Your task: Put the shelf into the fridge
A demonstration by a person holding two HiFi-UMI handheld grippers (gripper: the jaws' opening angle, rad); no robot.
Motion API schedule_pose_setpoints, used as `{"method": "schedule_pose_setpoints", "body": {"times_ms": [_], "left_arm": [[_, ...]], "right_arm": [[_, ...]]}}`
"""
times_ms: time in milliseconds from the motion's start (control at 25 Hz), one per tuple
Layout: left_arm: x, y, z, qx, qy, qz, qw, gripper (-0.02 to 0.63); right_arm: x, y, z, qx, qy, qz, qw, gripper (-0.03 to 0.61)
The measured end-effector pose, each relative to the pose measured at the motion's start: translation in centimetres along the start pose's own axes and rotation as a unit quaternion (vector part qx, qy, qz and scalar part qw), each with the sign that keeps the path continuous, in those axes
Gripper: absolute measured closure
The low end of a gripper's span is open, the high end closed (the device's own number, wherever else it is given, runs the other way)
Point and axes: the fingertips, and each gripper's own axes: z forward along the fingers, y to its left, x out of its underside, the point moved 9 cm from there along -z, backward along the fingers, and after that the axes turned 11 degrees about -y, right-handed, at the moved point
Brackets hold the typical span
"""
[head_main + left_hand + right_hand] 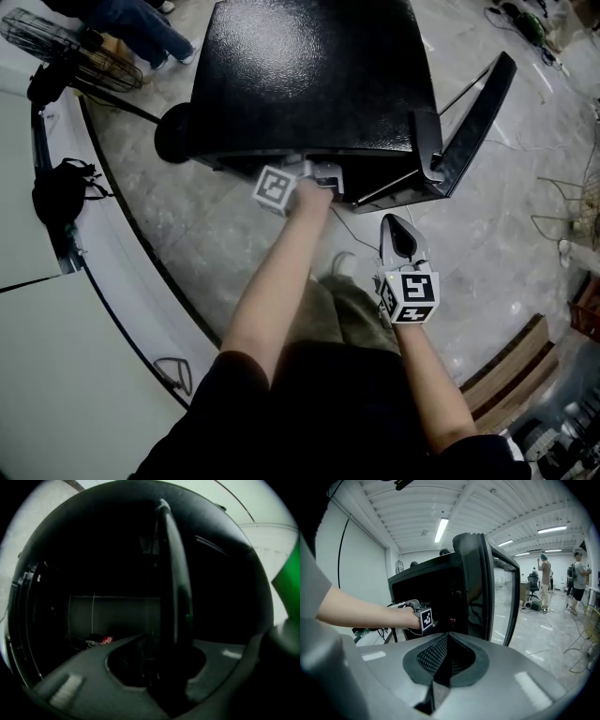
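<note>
Shelf poked into the black fridge, nothing pinched right now

The shelf (176, 573) is seen only as 1 thin dark slab, edge-on, running from between the jaws of the left gripper (157, 665) away into the dim inside of the fridge (309, 75). Its surface can't be made out in that gloom. Those 2 jaws are spread just a little, with the shelf's near edge sat between them and a dark gap seen beside it, so no pinch is shown. A small red thing (107, 640) is spotted low at the far back of the fridge. The door (473, 122) is swung open on the right. The right gripper (398, 225) is held near the person, apart from the fridge, with its 2 jaws pressed together and nothing caught between them.
</note>
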Motion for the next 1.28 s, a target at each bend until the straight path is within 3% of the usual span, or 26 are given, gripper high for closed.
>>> {"method": "schedule_pose_setpoints", "body": {"times_ms": [160, 480, 760, 920, 1160, 1280], "left_arm": [[0.1, -0.7, 0.1, 0.019, 0.004, 0.003, 0.9998, 0.455], [-0.4, -1.4, -0.6, 0.009, 0.019, 0.021, 0.9996, 0.353], [-1.7, -1.3, -3.7, -0.022, 0.041, 0.041, 0.9981, 0.322], [-2.3, -1.9, -5.4, -0.006, 0.058, 0.044, 0.9973, 0.319], [-2.1, -4.5, -10.3, -0.004, 0.114, 0.017, 0.9933, 0.319], [-3.0, -6.5, -13.5, -0.008, 0.163, 0.052, 0.9853, 0.324]], "right_arm": [[0.1, -0.2, -0.1, 0.001, 0.002, 0.002, 1.0, 0.577], [-0.5, 0.5, -0.2, 0.0, -0.002, 0.001, 1.0, 0.578], [-1.7, 1.7, -0.2, -0.013, -0.01, -0.028, 0.999, 0.578], [-2.0, 2.3, -0.6, -0.009, -0.012, -0.027, 1.0, 0.578], [-2.6, 3.9, -2.3, -0.01, -0.01, -0.031, 0.999, 0.578], [-3.2, 5.1, -3.5, 0.004, -0.014, -0.03, 0.999, 0.578]]}}
